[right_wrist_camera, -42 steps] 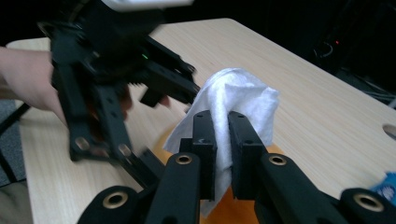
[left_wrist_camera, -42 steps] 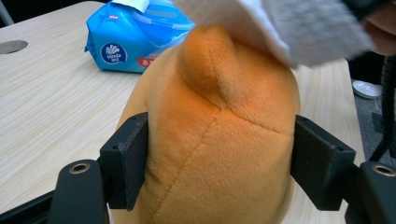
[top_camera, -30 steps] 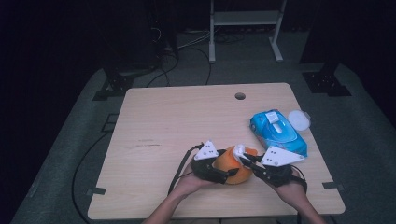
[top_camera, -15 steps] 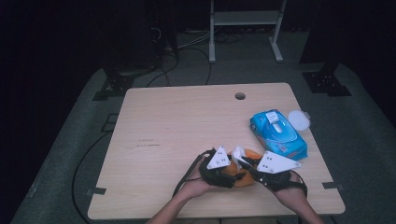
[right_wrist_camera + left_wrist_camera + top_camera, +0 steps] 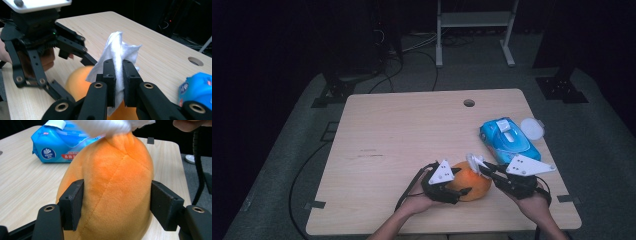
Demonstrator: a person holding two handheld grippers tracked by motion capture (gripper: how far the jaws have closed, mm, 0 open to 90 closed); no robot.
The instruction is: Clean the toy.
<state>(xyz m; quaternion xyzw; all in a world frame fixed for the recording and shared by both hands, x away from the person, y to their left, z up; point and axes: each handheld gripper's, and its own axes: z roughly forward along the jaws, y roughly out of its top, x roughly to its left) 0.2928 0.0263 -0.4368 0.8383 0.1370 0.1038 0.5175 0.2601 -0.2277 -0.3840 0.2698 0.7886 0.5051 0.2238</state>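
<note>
**A:** What are you holding, starting nearest you?

**B:** My left gripper point(image 5: 460, 186) has its jaws pressed on the flanks of the orange plush point(image 5: 472, 184), which sits on the table point(image 5: 402, 135) near its front edge, right of the middle. The jaws have just closed in on it; in the left gripper view both pads point(image 5: 75, 203) dent the fabric. I hold it there so it can't roll or slide while the other side works.

**A:** And the right?

**B:** My right gripper point(image 5: 484, 169) has its jaws squeezed together on a white wipe point(image 5: 117, 56), pinched at its lower part so that loose folds stick out above the tips. That bunch hangs at the plush's top end, touching it or nearly so. I'd say that free cloth is what should rub the fabric, not the hard pads.

**A:** So you're wiping?

**B:** That's my reading: one side steadies, the other cleans. The wipe comes in from the right, clear of my left jaws.

**A:** Farther back?

**B:** The blue pack point(image 5: 509, 140) lies by the right edge, well apart from the plush, within reach for another sheet. A white lid point(image 5: 532, 127) sits just beyond it, at the same edge.
</note>
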